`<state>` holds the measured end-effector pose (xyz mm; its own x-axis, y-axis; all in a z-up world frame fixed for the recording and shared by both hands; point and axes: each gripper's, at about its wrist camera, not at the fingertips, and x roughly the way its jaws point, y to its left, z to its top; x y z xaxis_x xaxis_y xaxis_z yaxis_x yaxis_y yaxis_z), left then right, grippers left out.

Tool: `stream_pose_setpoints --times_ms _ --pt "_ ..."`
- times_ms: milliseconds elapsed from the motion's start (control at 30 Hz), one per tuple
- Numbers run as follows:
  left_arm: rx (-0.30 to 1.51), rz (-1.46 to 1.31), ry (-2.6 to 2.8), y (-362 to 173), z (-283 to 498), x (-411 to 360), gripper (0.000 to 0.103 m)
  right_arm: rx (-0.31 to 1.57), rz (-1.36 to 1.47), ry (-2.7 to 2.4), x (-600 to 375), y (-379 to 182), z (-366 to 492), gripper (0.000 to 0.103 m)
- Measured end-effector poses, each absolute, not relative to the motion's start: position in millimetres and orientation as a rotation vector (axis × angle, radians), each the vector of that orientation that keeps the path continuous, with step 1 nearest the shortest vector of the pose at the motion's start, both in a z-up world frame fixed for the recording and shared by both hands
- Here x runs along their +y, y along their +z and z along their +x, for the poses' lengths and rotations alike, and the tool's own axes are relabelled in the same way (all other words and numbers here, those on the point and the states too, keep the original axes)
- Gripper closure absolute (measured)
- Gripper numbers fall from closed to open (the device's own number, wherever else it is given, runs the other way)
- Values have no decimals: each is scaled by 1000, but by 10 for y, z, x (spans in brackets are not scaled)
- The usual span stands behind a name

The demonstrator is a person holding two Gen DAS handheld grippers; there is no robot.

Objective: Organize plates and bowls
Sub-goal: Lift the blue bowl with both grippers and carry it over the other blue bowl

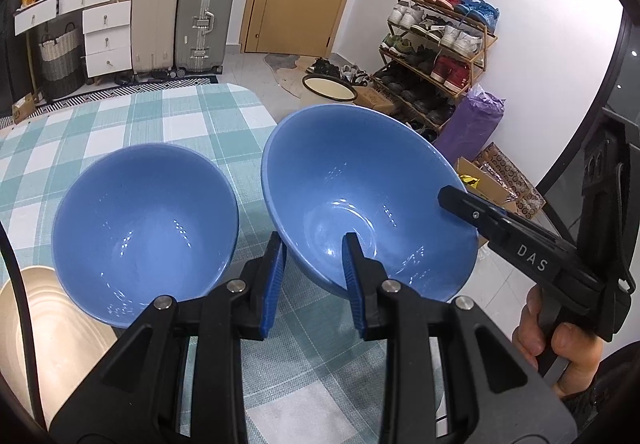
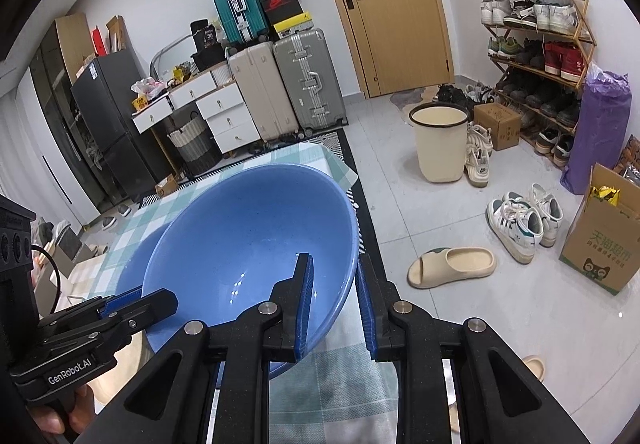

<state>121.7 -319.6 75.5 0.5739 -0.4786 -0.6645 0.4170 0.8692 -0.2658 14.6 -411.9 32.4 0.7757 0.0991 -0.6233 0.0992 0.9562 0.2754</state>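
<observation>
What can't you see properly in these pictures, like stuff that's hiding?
- Left wrist view: the tan dish is cut off by the picture's edge, so its kind is unclear.
- Right wrist view: the second blue bowl is mostly hidden behind the lifted blue bowl.
- Both views: the lifted bowl's underside faces away.
- Right wrist view: the box's small print is unreadable.

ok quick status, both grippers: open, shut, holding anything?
Left gripper: shut on the near rim of the raised blue bowl.
Right gripper: shut on the same bowl's opposite rim.
Second blue bowl: not gripped.
</observation>
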Motion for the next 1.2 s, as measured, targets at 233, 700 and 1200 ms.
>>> stream_pose_setpoints --times_ms 233,700,1200 --pt "774 -84 -525 949 1066 -3079 77 646 293 9 -4026 487 63 80" --pt "726 -104 -478 1322 874 -2652 77 588 257 62 -3687 716 9 80" --pt "696 -104 -446 1583 815 -2511 77 541 281 91 -3609 782 75 80"
